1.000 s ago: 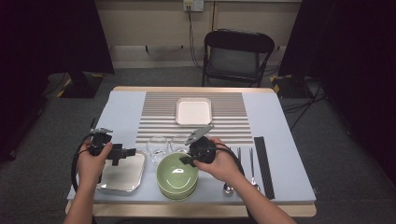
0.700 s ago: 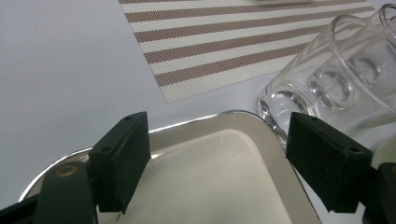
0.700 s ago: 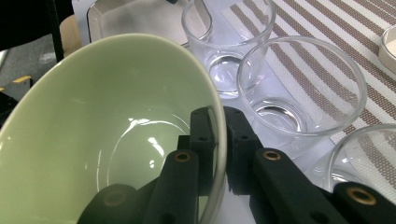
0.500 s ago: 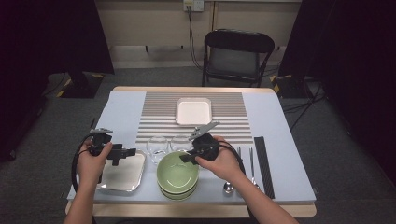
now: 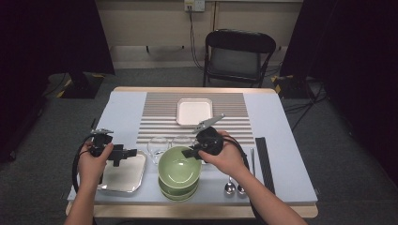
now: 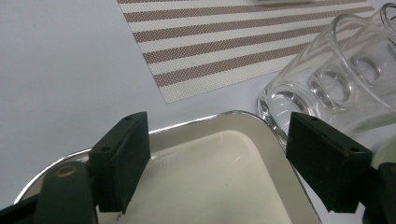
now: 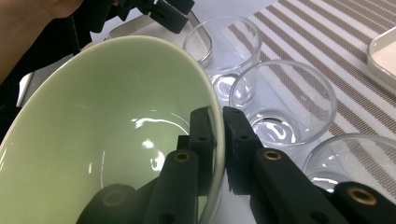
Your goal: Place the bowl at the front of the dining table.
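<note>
A glossy, pale green bowl [image 7: 107, 135] is gripped at its thin rim by the right gripper [image 7: 217, 140], one black jaw inside the rim and one outside, pressed close on it; in the high view this bowl [image 5: 179, 165] is seen raised slightly above a second green bowl [image 5: 178, 192] of the same round shape, near the front edge of the table [image 5: 291, 154]. Just beyond the rim, clear, thick-bottomed glasses [image 7: 280, 102] are seen standing on a ribbed, striped placemat [image 7: 336, 51]. The left gripper [image 6: 217, 163] is held with its matte jaws spread wide and nothing between them, over a shiny metal tray [image 6: 219, 177] with rounded corners; a white square dish [image 5: 194, 111] is seen on the far part of the mat.
</note>
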